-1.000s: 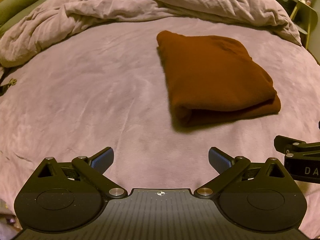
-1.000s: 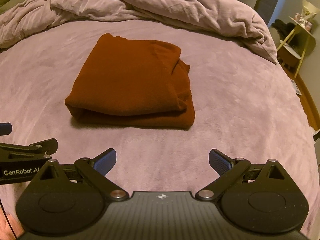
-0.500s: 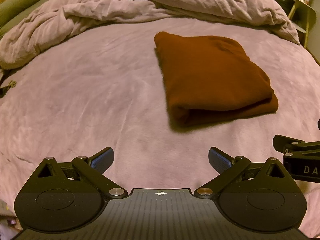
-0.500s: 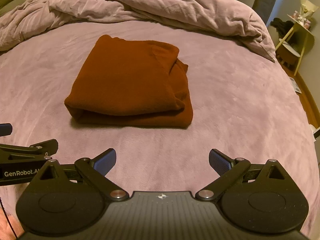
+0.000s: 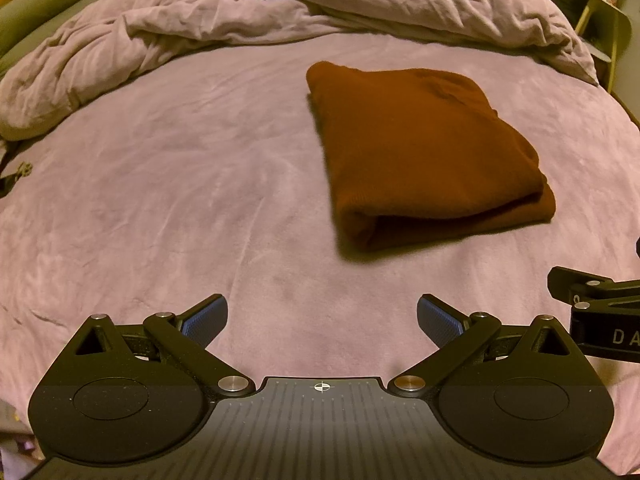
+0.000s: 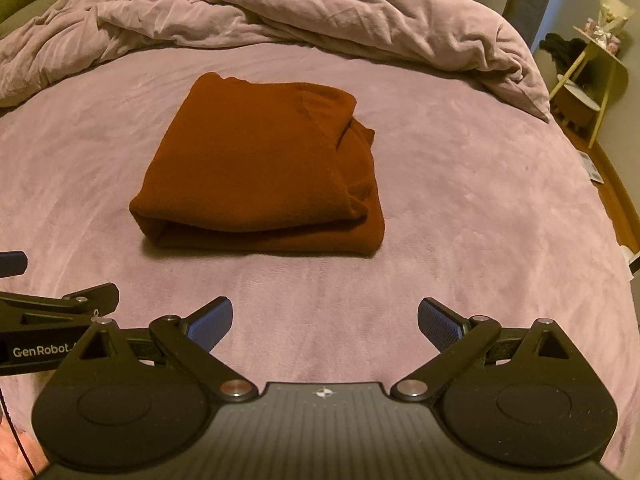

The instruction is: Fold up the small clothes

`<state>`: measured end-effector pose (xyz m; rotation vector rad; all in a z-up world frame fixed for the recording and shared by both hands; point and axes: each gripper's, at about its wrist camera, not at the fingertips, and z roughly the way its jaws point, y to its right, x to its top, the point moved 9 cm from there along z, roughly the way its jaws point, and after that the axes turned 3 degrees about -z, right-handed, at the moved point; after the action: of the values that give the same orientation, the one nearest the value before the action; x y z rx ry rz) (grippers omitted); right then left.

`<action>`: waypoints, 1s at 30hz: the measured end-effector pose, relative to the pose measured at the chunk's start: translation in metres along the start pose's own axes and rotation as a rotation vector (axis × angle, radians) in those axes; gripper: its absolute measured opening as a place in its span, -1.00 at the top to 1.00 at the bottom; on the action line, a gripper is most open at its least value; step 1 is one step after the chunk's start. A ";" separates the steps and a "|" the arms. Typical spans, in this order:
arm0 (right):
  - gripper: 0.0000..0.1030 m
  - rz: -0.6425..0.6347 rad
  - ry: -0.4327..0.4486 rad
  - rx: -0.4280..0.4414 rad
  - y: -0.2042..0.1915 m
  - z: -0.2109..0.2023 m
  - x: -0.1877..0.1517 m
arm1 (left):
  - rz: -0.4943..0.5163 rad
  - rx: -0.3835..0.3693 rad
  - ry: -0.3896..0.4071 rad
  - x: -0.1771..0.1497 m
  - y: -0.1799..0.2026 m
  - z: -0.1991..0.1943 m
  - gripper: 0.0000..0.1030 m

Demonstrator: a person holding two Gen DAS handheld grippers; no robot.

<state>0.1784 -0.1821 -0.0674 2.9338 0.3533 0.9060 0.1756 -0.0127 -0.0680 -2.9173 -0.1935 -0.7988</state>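
Mauve plush bedspread (image 5: 168, 184) (image 6: 472, 216) fills both views, smooth near the grippers and faintly creased; beyond it a rumpled pale-lilac duvet (image 5: 360, 8) (image 6: 320, 12) is heaped along the far side of the bed; at the far right edge stands a small yellow-legged side table (image 6: 596, 80) (image 5: 608, 16) with small objects on top, too small to identify, beside a dark doorway; an olive-green upholstered edge (image 5: 36, 12) shows at the far left. On the bedspread lies a folded rust-brown knit garment (image 5: 420, 160) (image 6: 260, 168), a thick rectangular stack of several layers; from the left gripper (image 5: 322, 320) it sits ahead and to the right, its long axis running away from the gripper and slanting slightly from near-right to far-left, the rounded fold edge facing the camera; from the right gripper (image 6: 325, 322) it sits ahead and a little left, its layered near edge running across the view, with looser folds bunched on the side nearer the side table. Both grippers hover over bare bedspread short of the garment, well apart from it; each has its blue-padded fingers (image 5: 206, 318) (image 6: 438, 324) spread wide with nothing between them. The left gripper appears at the left edge of the right wrist view (image 6: 56, 312), and the right gripper at the right edge of the left wrist view (image 5: 596, 304), the two side by side.
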 end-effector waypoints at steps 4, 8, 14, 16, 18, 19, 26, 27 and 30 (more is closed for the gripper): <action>-0.92 0.000 -0.002 0.004 0.001 0.000 -0.001 | 0.001 0.001 -0.008 -0.001 0.001 0.002 -1.00; -0.92 0.000 -0.002 0.008 0.001 0.000 0.000 | 0.004 0.001 -0.010 -0.001 0.000 0.002 -1.00; -0.92 0.002 -0.007 0.013 0.001 0.000 0.000 | 0.003 0.003 -0.013 0.000 0.000 0.003 -1.00; -0.92 0.000 -0.007 0.012 0.001 -0.001 0.000 | 0.001 0.003 -0.016 0.000 0.000 0.003 -1.00; -0.92 0.001 -0.006 0.013 0.001 -0.001 0.000 | 0.001 0.004 -0.012 0.000 0.000 0.003 -1.00; -0.92 0.001 -0.006 0.014 0.000 0.000 0.000 | 0.000 0.004 -0.010 0.000 0.000 0.002 -1.00; -0.92 -0.001 -0.007 0.013 0.001 -0.001 -0.001 | 0.005 0.006 -0.009 0.000 0.001 0.002 -1.00; -0.92 0.001 -0.007 0.013 0.001 -0.001 -0.001 | 0.006 0.006 -0.009 0.000 0.001 0.002 -1.00; -0.92 0.006 -0.005 0.013 0.002 -0.002 -0.001 | 0.007 0.006 -0.008 0.000 0.001 0.002 -1.00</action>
<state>0.1768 -0.1840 -0.0662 2.9496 0.3515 0.9001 0.1764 -0.0138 -0.0698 -2.9148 -0.1863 -0.7842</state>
